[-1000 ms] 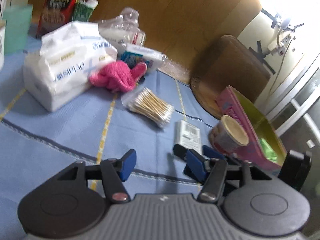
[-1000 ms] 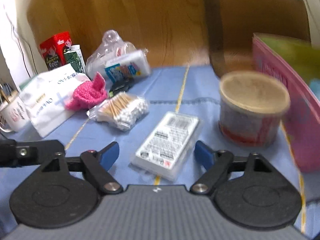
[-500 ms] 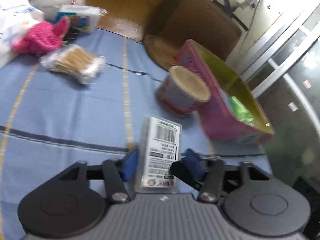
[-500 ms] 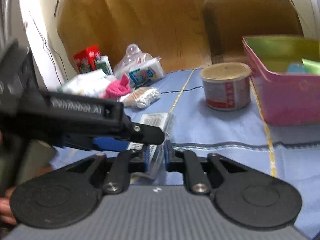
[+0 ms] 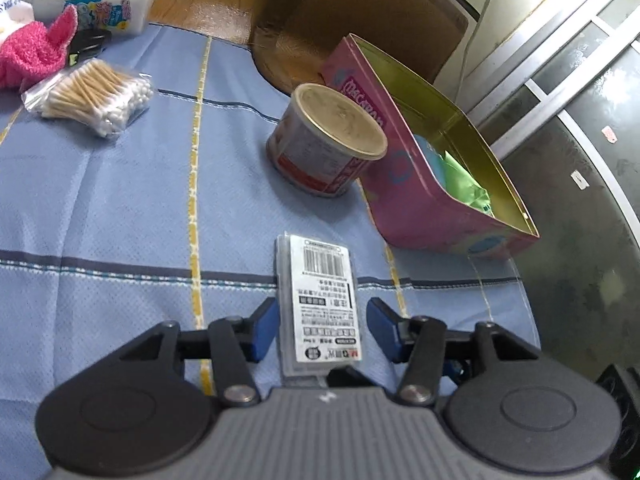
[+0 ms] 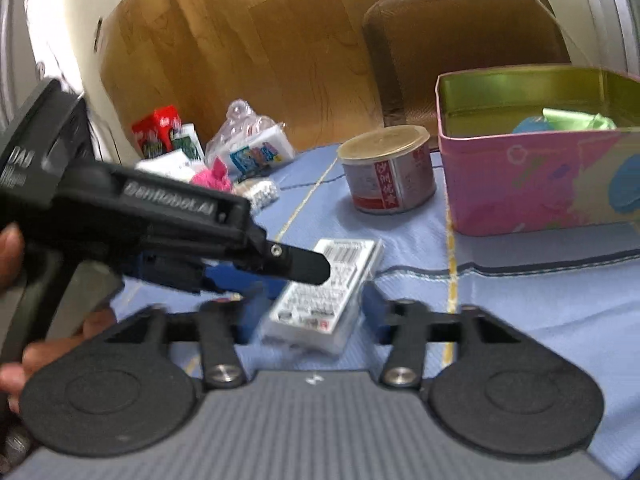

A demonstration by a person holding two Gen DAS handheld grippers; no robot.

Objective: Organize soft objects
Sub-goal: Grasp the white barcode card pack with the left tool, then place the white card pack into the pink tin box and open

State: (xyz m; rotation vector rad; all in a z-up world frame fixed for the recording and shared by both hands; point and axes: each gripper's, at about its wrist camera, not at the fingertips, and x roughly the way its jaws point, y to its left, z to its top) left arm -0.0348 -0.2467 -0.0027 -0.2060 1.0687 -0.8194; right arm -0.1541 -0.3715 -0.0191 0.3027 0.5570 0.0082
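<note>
A clear flat packet with a barcode label [image 5: 320,300] lies between the blue fingers of my left gripper [image 5: 322,330], whose jaws stand open around it; the left pad touches it, the right pad stands apart. In the right wrist view the packet [image 6: 326,286] also lies between my right gripper's [image 6: 308,310] open jaws, with the left gripper's black body [image 6: 160,220] over it. A pink tin box [image 5: 432,168] holding green and blue soft items stands at the right. A pink fuzzy cloth [image 5: 32,56] and a bag of cotton swabs [image 5: 88,96] lie far left.
A round can [image 5: 324,140] stands next to the pink tin on the blue tablecloth [image 5: 100,200]. Tissue packs and plastic bags [image 6: 256,148] are piled at the far left. A brown chair [image 6: 460,44] stands behind the table. The table edge runs just right of the tin.
The right gripper, shut on the packet half a second ago, has opened. The left gripper has closed in around the packet and stays open around it.
</note>
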